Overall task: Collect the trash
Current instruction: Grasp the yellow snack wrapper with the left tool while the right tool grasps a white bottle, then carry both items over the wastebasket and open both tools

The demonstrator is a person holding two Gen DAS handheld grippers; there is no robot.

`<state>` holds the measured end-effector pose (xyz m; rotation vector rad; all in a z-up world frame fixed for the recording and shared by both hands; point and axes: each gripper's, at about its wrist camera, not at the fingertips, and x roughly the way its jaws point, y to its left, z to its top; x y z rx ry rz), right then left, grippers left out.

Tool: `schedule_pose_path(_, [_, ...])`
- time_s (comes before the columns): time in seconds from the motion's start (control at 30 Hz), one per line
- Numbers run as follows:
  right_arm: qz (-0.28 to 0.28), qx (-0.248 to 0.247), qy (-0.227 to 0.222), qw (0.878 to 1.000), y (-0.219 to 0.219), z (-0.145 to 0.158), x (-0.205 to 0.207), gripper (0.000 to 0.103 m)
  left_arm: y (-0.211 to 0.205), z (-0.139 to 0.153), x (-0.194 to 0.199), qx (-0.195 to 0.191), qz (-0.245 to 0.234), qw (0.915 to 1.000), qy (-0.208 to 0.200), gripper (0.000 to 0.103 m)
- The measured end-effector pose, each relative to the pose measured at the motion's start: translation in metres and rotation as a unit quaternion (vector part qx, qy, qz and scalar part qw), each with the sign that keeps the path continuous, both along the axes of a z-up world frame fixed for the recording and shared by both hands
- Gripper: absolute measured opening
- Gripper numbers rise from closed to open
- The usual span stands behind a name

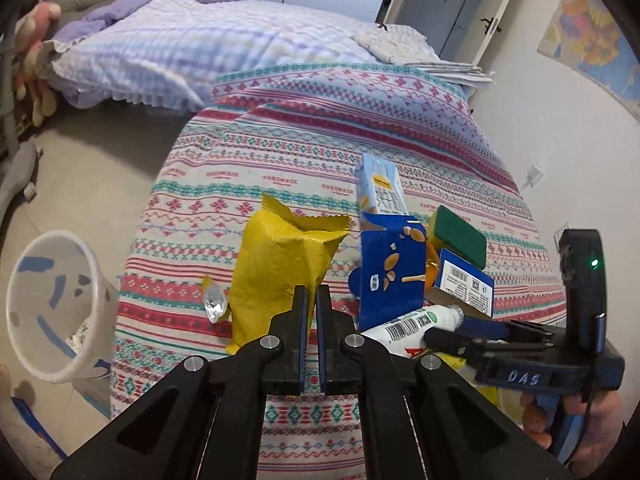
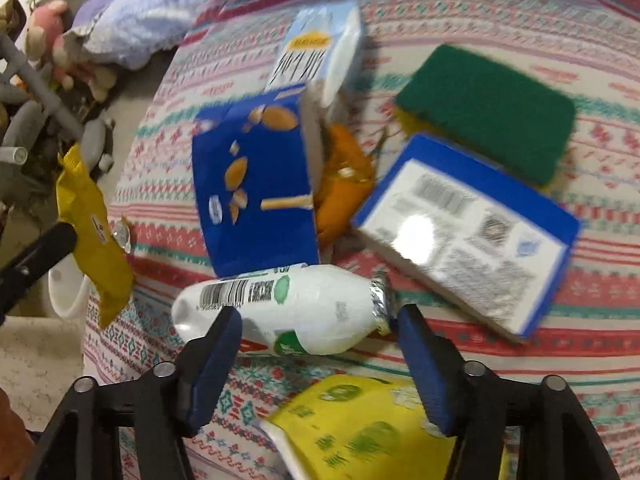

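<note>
My left gripper (image 1: 312, 304) is shut on a yellow snack bag (image 1: 280, 264), held upright at the table's left edge; in the right wrist view the yellow snack bag (image 2: 92, 232) hangs above a white bin (image 2: 68, 296). That white bin (image 1: 52, 304) stands on the floor to the left. My right gripper (image 2: 320, 332) is open, its blue pads either side of a white bottle (image 2: 288, 308) lying on the patterned cloth. The left wrist view shows the right gripper (image 1: 452, 330) at the foil end of the white bottle (image 1: 416, 320).
A blue snack box (image 2: 256, 192), milk carton (image 2: 320, 48), green sponge (image 2: 488, 112), barcode box (image 2: 468, 236), orange wrapper (image 2: 344, 176) and yellow-green packet (image 2: 360, 432) crowd the tablecloth (image 1: 280, 160). A clear wrapper (image 1: 216, 304) lies by the bag. A bed (image 1: 180, 48) is behind.
</note>
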<state>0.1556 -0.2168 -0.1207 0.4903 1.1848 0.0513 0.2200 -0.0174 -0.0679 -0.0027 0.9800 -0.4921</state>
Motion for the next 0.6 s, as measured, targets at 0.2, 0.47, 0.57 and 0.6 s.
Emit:
schedule_pose_path(0.2, [-0.045, 0.065, 0.0, 0.997, -0.008, -0.015, 0.015, 0.076, 0.012, -0.002, 0.002, -0.006, 0.007, 0.9999, 0.007, 0.003])
schedule_pose_path(0.47, [-0.03, 0.047, -0.012, 0.998, 0.005, -0.012, 0.01, 0.047, 0.025, -0.002, 0.005, -0.011, 0.014, 0.9998, 0.008, 0.003])
schedule_pose_path(0.57, [-0.028, 0.048, -0.022, 0.998, 0.007, -0.009, 0.006, 0.047, 0.028, -0.002, 0.006, -0.012, 0.016, 0.9997, 0.009, 0.003])
schedule_pose_path(0.6, [-0.028, 0.048, -0.026, 0.998, 0.008, -0.007, 0.006, 0.047, 0.028, -0.002, 0.007, -0.013, 0.017, 0.9997, 0.009, 0.003])
